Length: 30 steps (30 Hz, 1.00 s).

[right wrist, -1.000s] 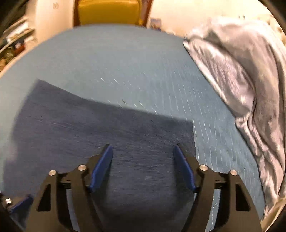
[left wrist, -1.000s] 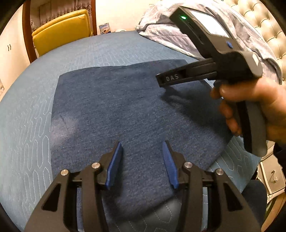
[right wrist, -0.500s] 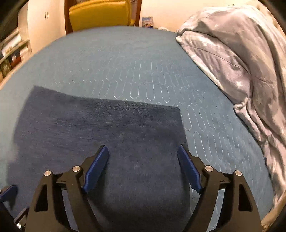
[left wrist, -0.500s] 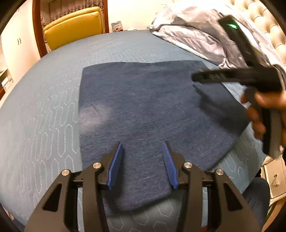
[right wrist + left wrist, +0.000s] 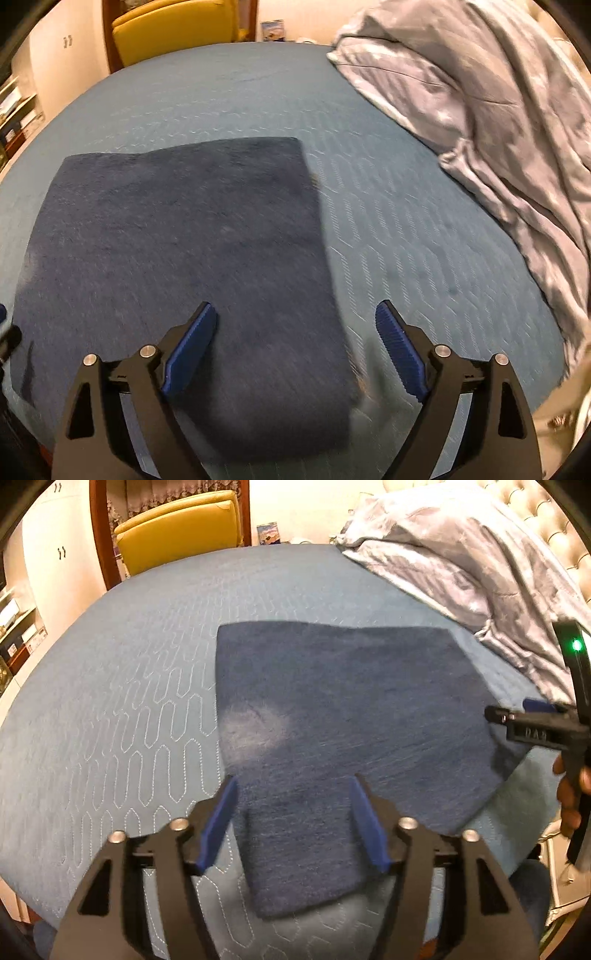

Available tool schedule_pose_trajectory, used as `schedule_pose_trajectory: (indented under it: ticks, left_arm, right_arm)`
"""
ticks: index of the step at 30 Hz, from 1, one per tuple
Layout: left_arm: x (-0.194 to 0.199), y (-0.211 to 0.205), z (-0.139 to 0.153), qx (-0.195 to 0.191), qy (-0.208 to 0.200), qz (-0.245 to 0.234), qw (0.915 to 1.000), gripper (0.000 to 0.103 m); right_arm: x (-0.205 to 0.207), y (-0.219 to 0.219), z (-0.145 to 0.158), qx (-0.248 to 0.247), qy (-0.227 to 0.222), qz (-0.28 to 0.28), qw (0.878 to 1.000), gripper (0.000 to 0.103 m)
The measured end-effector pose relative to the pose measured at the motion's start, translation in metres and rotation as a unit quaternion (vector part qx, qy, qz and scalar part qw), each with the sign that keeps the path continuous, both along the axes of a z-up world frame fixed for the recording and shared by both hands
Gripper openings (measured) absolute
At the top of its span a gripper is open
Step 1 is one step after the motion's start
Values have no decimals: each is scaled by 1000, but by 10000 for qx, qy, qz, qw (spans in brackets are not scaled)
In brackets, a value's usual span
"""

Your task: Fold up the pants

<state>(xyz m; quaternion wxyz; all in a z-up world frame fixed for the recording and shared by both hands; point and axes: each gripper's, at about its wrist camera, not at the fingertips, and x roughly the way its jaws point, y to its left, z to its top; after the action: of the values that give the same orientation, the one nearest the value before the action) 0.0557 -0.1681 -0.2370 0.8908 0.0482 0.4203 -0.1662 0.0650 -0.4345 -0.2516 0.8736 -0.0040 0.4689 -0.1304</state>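
Pants (image 5: 343,716) — 1 folded dark-blue pair — lie flat on the bed (image 5: 122,686); 2 grippers, left gripper (image 5: 290,801) and right gripper (image 5: 295,321), hover spread, holding nothing.

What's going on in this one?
A person holding tongs in each hand is folding dark blue pants on a blue bed. The pants lie flat in a neat folded rectangle. The left tongs and right tongs are both open, holding nothing, above the near edge. A grey blanket sits bunched to the right.
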Motion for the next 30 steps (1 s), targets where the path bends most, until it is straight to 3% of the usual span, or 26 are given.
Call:
schedule_pose_trajectory:
  ticks: [2,6,13,15,20,30]
  left_arm:
    - [-6,-2,8,-84,96,-120,9998,85]
    - [-22,-10,29,-72,29,-301,9995,102]
    - [-48,-13,80,-339,-208,-299,9988,101]
    - [-49,-11,87,-464,-45,-284,9985,101]
    - [-54,-13,91,-401,-92,-256,9988,101]
    - [-55,-15,93,-392,-111,-232,9989,101]
  right_arm:
    - [-15,-1,7,40,-23,-141,9999,85]
    - [-45,7,25,142,-134,-304,9993,88]
    - [-100,36,67,335,-471,-520,9970,88]
    - [-111,45,79,386,-586,-510,9962,88]
    - [-124,61,96,398,-775,-407,9954,88]
    - [-126,68,99,326,-804,-325,9957,88]
